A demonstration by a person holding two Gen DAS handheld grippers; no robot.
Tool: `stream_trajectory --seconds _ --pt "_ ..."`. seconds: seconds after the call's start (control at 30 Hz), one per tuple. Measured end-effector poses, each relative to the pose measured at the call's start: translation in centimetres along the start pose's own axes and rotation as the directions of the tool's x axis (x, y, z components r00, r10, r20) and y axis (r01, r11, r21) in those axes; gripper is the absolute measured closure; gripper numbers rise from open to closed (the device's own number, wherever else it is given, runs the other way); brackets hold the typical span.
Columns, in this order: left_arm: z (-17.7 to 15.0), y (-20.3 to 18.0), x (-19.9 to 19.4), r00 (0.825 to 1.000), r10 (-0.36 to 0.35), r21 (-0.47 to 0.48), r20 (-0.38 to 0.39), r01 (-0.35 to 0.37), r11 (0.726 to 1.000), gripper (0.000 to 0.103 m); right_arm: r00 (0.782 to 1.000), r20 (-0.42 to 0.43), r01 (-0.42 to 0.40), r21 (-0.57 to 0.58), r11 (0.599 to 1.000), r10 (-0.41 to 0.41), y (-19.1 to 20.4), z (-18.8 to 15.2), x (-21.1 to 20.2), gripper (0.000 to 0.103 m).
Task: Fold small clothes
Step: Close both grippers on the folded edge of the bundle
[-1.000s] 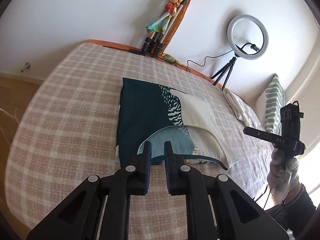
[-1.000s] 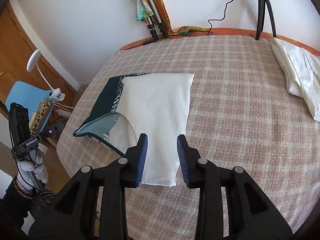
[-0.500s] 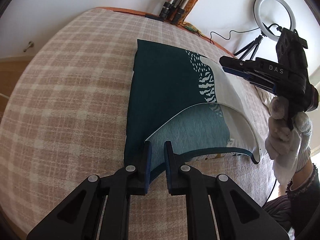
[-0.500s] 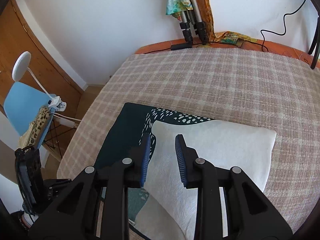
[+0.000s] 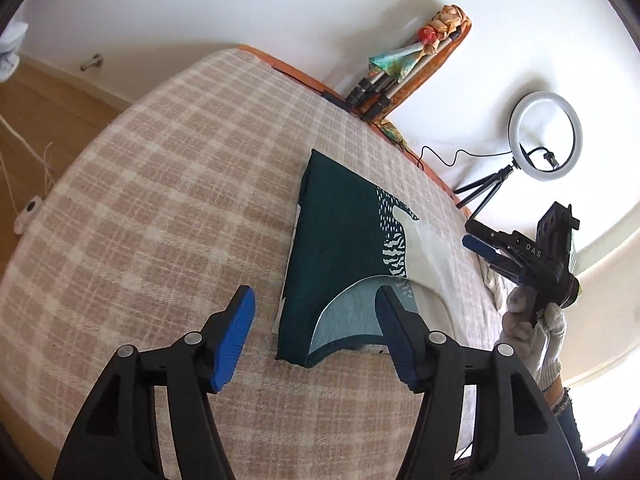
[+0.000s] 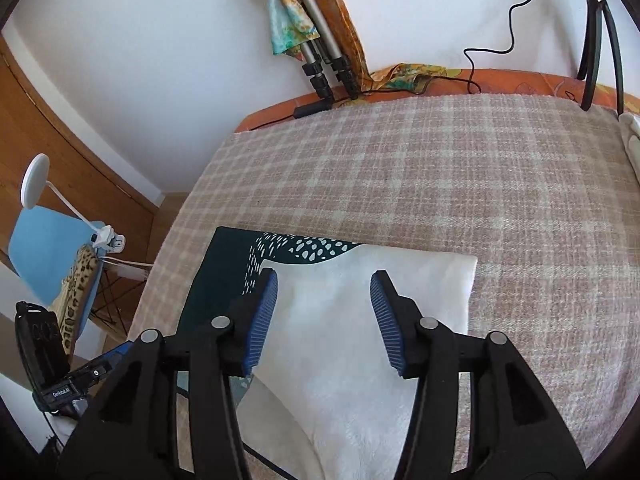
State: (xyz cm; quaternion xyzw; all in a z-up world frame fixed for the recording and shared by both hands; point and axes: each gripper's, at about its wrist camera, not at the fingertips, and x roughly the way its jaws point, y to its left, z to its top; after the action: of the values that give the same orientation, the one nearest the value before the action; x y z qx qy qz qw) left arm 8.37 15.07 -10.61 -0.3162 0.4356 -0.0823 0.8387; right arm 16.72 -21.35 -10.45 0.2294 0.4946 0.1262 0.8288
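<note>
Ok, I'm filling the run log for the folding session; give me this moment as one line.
phase: fold released | left gripper: open | right gripper: open, over garment | garment: folded, on bed

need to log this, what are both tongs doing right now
Left tongs: open, holding nothing.
Right tongs: open over the folded garment, holding nothing.

Item: a small garment (image 5: 340, 248), folded into a flat, roughly rectangular stack.
Colours: dark teal on one side, cream white (image 6: 360, 320) on the other, with a band of white dashes and stripes between them.
Near edge: a curved flap (image 5: 348, 316) shows a lighter teal inside with a pale border.
Place: lying flat on the pink-and-cream checked blanket (image 5: 160, 220).
</note>
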Motion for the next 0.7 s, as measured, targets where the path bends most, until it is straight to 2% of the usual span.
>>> stream_trajectory --seconds 0.1,0.2,0.4,0.5,0.6,0.7 --pt "-0.4 2.0 1.1 0.998 -0.038 -0.128 -0.052 0.031 0.991 0.041 1.000 -0.009 0.008 0.090 0.996 -0.007 -3.8 -0.1 -0.8 0.048" --pt "-1.0 2.7 2.2 0.995 -0.049 -0.196 -0.091 0.030 0.980 0.041 0.999 -0.038 -0.005 0.206 0.979 0.013 -7.5 -0.7 -0.7 0.047" --pt "-1.6 1.3 3.6 0.989 -0.064 -0.168 -0.135 0.041 0.985 0.041 0.996 -0.029 -0.078 0.274 0.959 0.089 -10.1 -1.5 -0.8 0.044" --pt "-1.5 0.9 4.1 0.988 -0.078 -0.169 -0.134 0.055 0.984 0.041 0.988 -0.043 -0.129 0.303 0.944 0.148 -10.4 -1.7 0.2 0.044" --pt "-1.6 0.9 4.5 0.987 -0.104 -0.189 -0.121 0.080 0.979 0.041 0.985 -0.070 -0.129 0.291 0.948 0.156 -10.1 -1.7 1.7 0.044" --pt "-1.3 0.9 4.8 0.987 -0.123 -0.213 -0.106 0.098 0.972 0.041 0.983 -0.038 -0.161 0.290 0.943 0.180 -9.7 -1.6 2.4 0.043"
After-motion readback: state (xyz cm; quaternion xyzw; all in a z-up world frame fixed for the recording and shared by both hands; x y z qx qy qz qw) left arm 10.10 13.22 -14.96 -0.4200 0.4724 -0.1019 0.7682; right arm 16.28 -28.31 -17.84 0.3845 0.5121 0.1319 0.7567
